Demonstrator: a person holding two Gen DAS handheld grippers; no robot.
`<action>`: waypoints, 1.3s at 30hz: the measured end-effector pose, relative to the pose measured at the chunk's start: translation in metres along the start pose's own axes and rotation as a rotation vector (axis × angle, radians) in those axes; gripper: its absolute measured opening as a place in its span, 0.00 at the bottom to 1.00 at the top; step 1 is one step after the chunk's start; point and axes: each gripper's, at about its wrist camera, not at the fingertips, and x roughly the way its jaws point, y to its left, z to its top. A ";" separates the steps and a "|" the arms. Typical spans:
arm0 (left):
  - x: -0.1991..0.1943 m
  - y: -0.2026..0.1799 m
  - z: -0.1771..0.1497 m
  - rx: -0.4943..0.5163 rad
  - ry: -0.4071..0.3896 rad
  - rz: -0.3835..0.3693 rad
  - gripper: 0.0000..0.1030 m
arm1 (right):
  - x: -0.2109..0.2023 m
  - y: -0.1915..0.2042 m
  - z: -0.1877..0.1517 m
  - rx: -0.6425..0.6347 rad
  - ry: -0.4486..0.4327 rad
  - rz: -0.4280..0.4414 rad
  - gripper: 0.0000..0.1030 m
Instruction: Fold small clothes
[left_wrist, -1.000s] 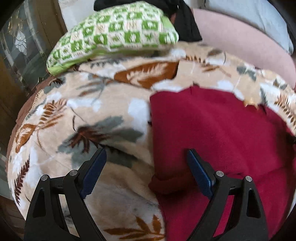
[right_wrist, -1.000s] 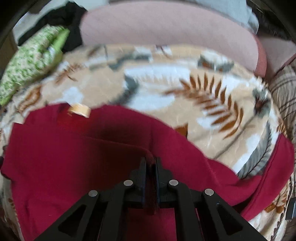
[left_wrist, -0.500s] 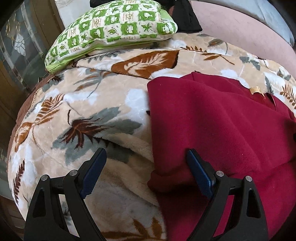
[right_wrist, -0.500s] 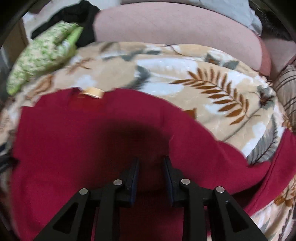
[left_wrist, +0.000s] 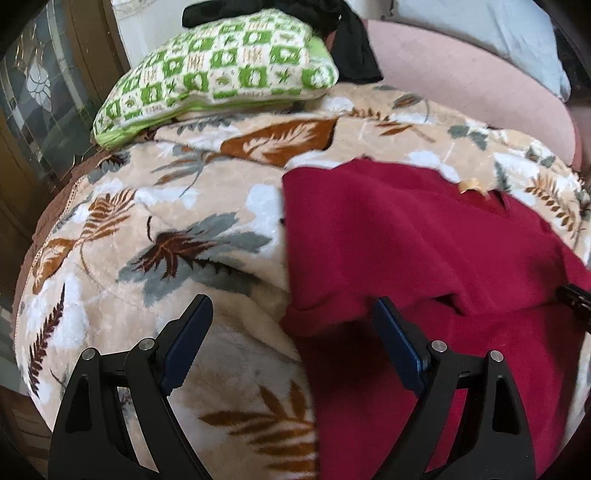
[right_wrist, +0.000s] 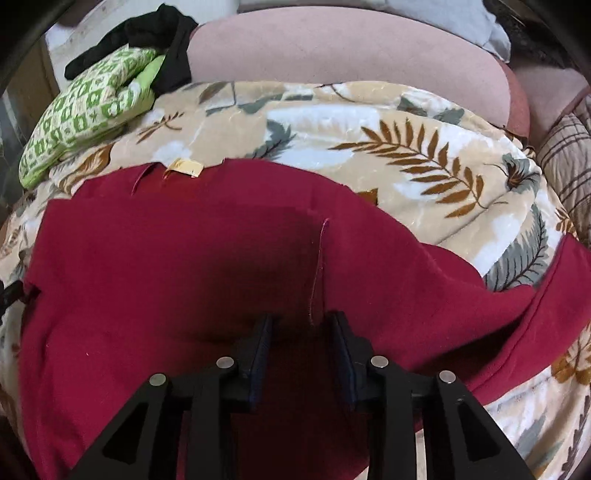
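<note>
Red fleece garment (right_wrist: 207, 266) lies flat on leaf-print blanket (left_wrist: 155, 229). Left gripper (left_wrist: 291, 325) jaws wide apart at its folded corner; right gripper (right_wrist: 301, 332) jaws parted, gripping nothing.

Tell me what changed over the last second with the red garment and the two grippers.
The right gripper, shut on a fold of the red garment a second ago, has opened and let it go; the cloth now lies flat on the leaf-print blanket. The left gripper stayed open over the garment's left edge, holding nothing. The green pillow kept its place.
</note>
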 end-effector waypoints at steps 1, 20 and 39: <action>-0.005 -0.004 0.002 0.003 -0.011 -0.010 0.86 | -0.004 -0.003 0.000 0.012 0.002 0.010 0.31; 0.033 -0.090 -0.003 0.192 0.055 -0.050 0.86 | -0.042 -0.256 0.018 0.588 -0.035 -0.219 0.43; 0.036 -0.090 -0.006 0.201 0.062 -0.058 0.86 | 0.012 -0.302 0.055 0.604 -0.035 -0.272 0.47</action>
